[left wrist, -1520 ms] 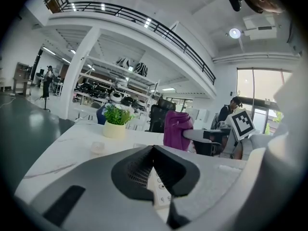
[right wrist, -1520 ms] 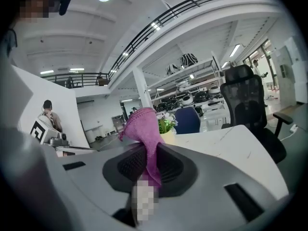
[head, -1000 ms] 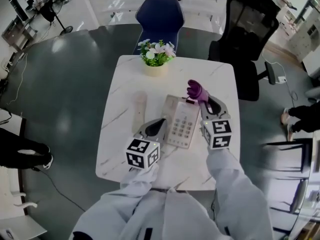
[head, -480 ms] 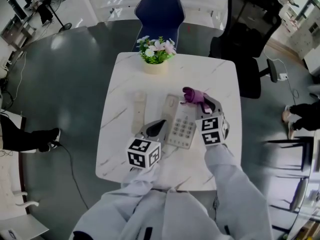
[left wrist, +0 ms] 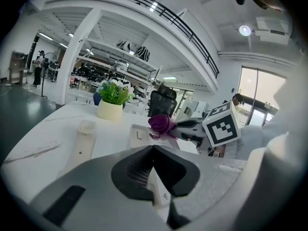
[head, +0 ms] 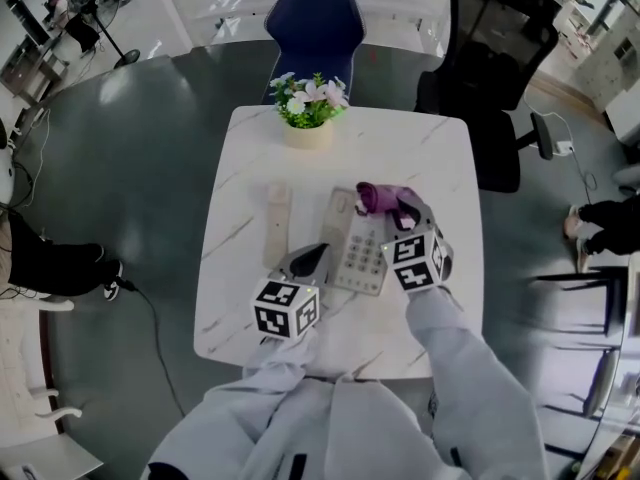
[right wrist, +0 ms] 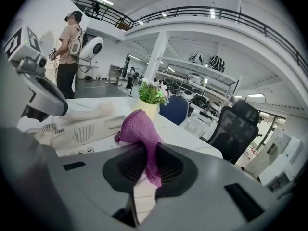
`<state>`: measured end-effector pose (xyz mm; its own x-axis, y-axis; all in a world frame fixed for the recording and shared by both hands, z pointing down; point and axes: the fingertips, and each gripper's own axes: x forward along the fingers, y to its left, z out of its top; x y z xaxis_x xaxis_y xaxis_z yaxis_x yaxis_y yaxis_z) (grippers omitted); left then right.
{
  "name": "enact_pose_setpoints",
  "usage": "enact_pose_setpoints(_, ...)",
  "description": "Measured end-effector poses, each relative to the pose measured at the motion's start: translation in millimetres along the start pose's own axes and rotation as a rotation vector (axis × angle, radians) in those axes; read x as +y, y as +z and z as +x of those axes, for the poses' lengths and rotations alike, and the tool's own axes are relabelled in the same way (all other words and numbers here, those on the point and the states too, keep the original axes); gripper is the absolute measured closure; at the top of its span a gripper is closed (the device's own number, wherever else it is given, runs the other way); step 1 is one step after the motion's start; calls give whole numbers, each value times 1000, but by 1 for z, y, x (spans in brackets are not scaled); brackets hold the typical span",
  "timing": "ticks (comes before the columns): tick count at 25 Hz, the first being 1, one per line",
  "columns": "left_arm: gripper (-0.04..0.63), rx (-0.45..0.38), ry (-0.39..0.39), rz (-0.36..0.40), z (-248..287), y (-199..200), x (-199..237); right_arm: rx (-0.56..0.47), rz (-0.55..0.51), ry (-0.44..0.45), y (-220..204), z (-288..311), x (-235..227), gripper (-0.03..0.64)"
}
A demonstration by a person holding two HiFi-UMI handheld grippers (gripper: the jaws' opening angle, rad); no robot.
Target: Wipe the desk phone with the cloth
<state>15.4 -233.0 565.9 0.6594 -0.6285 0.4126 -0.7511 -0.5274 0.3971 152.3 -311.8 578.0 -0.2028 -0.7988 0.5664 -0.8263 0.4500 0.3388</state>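
Right gripper (head: pixel 401 211) is clamped tight on the purple cloth (head: pixel 381 196). The cloth bunches out past the jaws and sits on the far end of the desk phone (head: pixel 362 253), about mid-desk (head: pixel 440 158). Left gripper (head: pixel 312 257) is closed with nothing in it, tip right at the phone's left edge. Handset (head: pixel 277 224) is off the phone, lying just left of it. Wiping looks barely started imo, with the keypad and near end left.

Open-plan office, swivel chairs (head: pixel 503 43), marble table (head: pixel 440 158), mezzanine (right wrist: pixel 216 12)
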Motion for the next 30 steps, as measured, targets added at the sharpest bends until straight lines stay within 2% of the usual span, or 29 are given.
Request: enact_pose_setpoints(30, 597, 27, -1, 1, -22, -25, -9, 65, -63, 83, -24, -25, 49, 577)
